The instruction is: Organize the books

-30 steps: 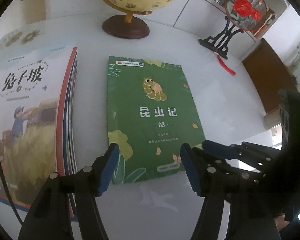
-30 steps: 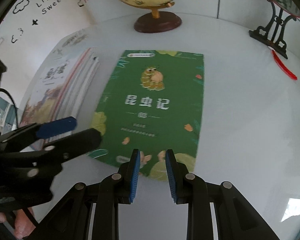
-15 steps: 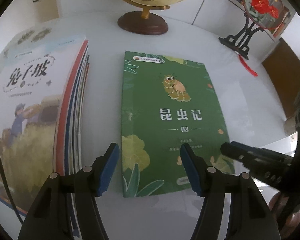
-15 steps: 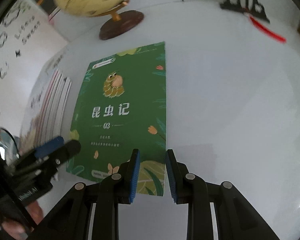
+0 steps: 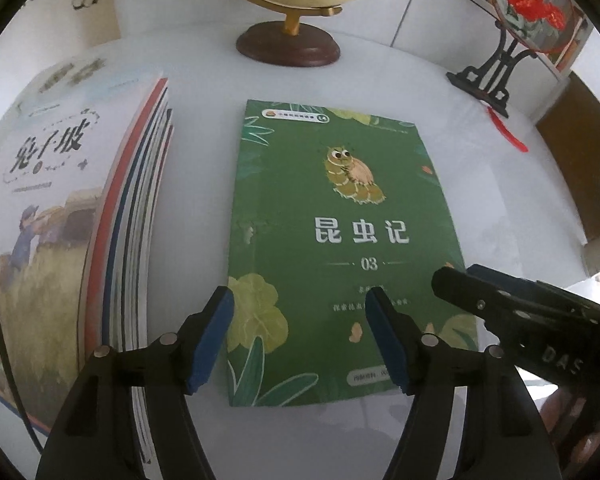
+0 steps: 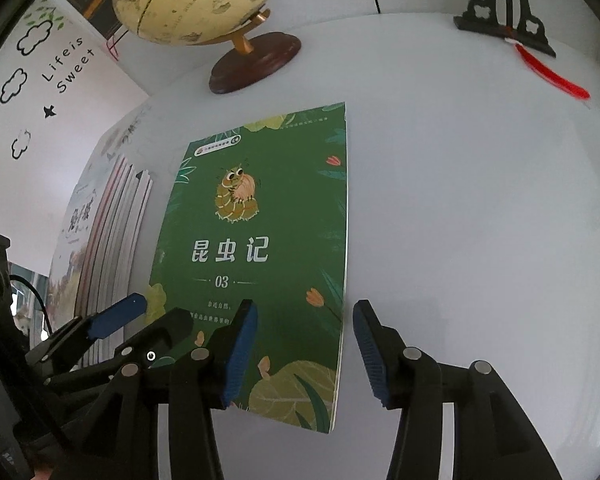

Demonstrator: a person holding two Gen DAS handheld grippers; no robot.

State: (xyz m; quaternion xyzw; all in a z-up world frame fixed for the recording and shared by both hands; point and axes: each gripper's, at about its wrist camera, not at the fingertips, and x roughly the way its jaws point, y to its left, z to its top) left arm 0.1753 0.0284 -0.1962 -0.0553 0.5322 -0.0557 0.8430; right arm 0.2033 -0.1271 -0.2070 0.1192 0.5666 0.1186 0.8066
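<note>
green book (image 5: 332,240) lies flat mid-table (image 6: 480,200), just beside the stack of books (image 5: 60,220) toward its left edge; left gripper (image 5: 300,336) apart, right gripper (image 6: 304,352) just widened astride the book's right edge, nothing clamped: lift that edge squarely before closing.

Counter (image 6: 480,208) bare & wide open right of green book (image 6: 268,240). Left side tight: book stack (image 5: 60,220) just beside it, narrow gap btwn. Far edge blocked by globe base (image 5: 288,46) & black stand (image 5: 488,76) w/ red tassel (image 6: 552,74).
</note>
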